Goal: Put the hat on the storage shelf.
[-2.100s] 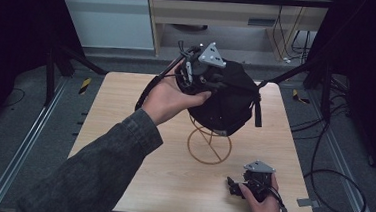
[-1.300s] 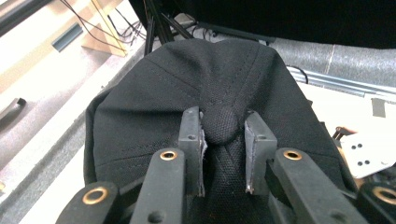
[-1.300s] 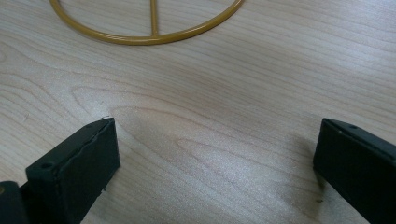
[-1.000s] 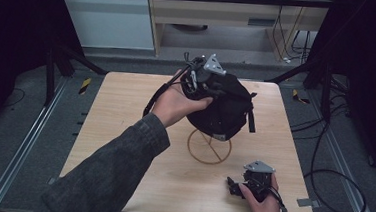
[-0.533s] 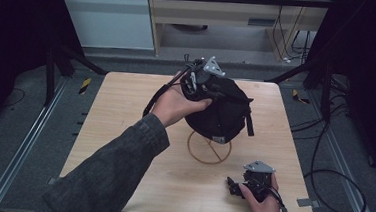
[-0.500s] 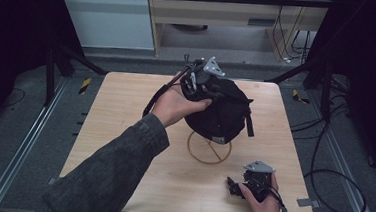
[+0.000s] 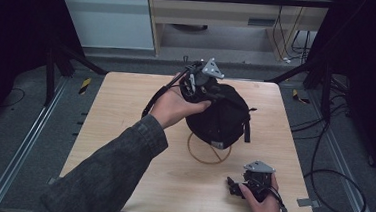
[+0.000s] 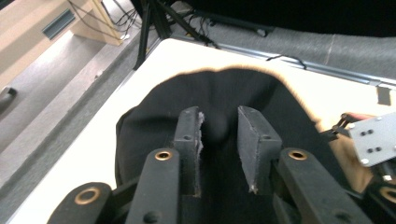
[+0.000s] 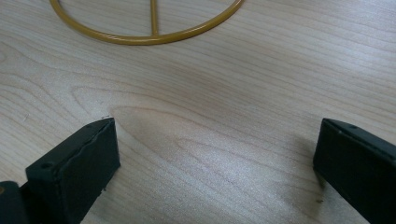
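Observation:
A black cap (image 7: 221, 114) sits over a gold wire stand, whose round base ring (image 7: 207, 156) rests on the wooden table (image 7: 125, 111). My left gripper (image 7: 201, 83) is at the cap's far top side. In the left gripper view the narrow jaws pinch a bump of the cap's black cloth (image 8: 149, 121), so my left gripper (image 8: 219, 126) is shut on it. My right gripper (image 7: 234, 185) lies on the table near the front right, open. In the right gripper view my right gripper (image 9: 217, 149) has bare wood between its jaws and the gold ring (image 9: 154, 38) just ahead.
The table's front and right edges lie close to my right gripper. Black frame legs and cables stand on the floor around the table, with a cable loop (image 7: 338, 191) at the right. A wooden cabinet (image 7: 222, 10) stands beyond the far edge.
My left gripper has lowered the cap over the wire stand, so less of the stand shows. The right gripper has stayed still on the table.

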{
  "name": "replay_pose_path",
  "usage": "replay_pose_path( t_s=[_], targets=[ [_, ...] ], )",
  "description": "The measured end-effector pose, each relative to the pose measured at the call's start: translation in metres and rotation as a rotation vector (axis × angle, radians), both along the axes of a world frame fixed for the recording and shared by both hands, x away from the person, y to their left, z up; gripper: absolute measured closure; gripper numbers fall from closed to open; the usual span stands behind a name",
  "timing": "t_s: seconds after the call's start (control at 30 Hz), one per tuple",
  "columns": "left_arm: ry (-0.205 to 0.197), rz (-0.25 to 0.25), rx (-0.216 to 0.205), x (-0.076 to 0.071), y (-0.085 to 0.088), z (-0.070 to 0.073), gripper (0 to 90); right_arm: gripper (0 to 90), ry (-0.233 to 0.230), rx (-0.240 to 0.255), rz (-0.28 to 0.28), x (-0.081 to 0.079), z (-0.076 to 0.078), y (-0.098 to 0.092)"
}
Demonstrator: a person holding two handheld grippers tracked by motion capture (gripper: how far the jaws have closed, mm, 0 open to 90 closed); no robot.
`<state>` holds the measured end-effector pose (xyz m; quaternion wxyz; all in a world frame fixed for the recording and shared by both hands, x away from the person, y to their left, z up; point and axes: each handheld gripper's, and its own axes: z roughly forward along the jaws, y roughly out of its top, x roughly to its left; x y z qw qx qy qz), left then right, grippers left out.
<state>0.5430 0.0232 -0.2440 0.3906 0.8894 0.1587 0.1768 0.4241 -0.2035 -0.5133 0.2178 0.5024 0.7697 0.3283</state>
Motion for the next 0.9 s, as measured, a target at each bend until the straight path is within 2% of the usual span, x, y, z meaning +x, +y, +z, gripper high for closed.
replay_pose_path(
  t_s=[0.47, 0.63, 0.73, 0.87, 0.9],
  targets=[
    [-0.012, 0.003, -0.006, -0.005, 0.006, 0.003, 66.0, 0.5, 0.001, 0.0, -0.001, 0.0, 0.0, 0.0],
    [-0.014, 0.007, -0.006, -0.008, 0.006, 0.003, 56.0, 0.4, 0.001, 0.001, -0.001, 0.0, 0.0, 0.0],
    [-0.015, 0.008, -0.021, -0.009, 0.006, 0.004, 49.2, 0.5, 0.001, 0.0, -0.001, 0.0, 0.0, 0.0],
    [-0.029, 0.009, -0.023, -0.011, 0.006, 0.004, 40.0, 0.4, 0.001, 0.001, -0.001, 0.0, 0.0, 0.0],
    [-0.033, 0.009, -0.025, -0.011, 0.006, 0.004, 40.0, 0.4, 0.001, 0.001, -0.001, 0.0, 0.0, 0.0]
  ],
)
